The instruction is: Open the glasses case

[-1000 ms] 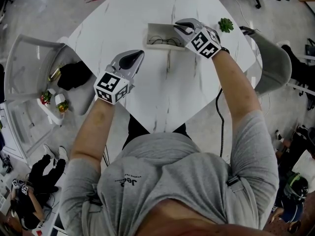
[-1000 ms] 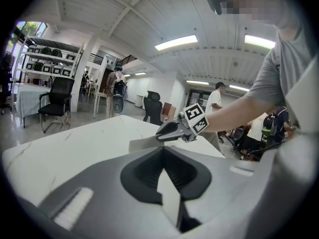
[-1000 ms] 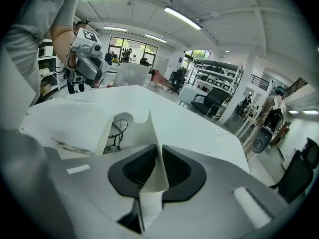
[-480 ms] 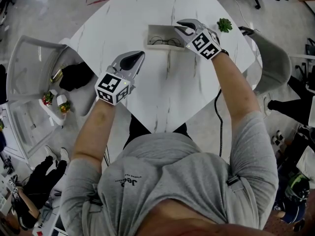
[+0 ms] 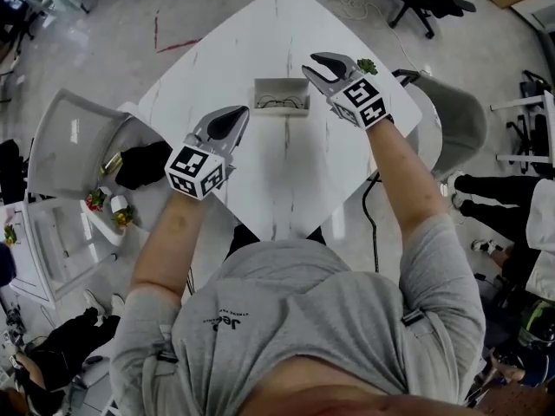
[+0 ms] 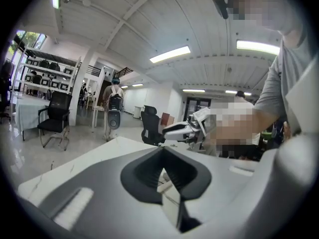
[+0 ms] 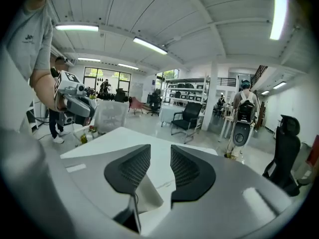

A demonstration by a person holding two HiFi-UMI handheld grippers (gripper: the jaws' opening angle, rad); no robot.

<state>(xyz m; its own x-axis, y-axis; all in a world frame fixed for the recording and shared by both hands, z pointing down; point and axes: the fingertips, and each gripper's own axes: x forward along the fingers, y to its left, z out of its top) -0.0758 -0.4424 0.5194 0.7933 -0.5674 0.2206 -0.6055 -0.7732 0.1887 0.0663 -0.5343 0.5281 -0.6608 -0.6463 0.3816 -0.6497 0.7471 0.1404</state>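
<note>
Holding my right gripper (image 5: 323,69) up over the table (image 5: 286,176), jaws just opened a little, nothing betw. them. Glasses case (image 5: 281,96) lies below, to its left, lid already open, long axis crosswise to me. Left gripper (image 5: 236,115), jaws together, is farther from it.

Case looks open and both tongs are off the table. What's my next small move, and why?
Probably just draw both back and stop. The glasses case lies open on the table with the glasses showing inside. The right tongs have just been opening, nothing between them; the left tongs are shut and empty, clear of the case.
</note>
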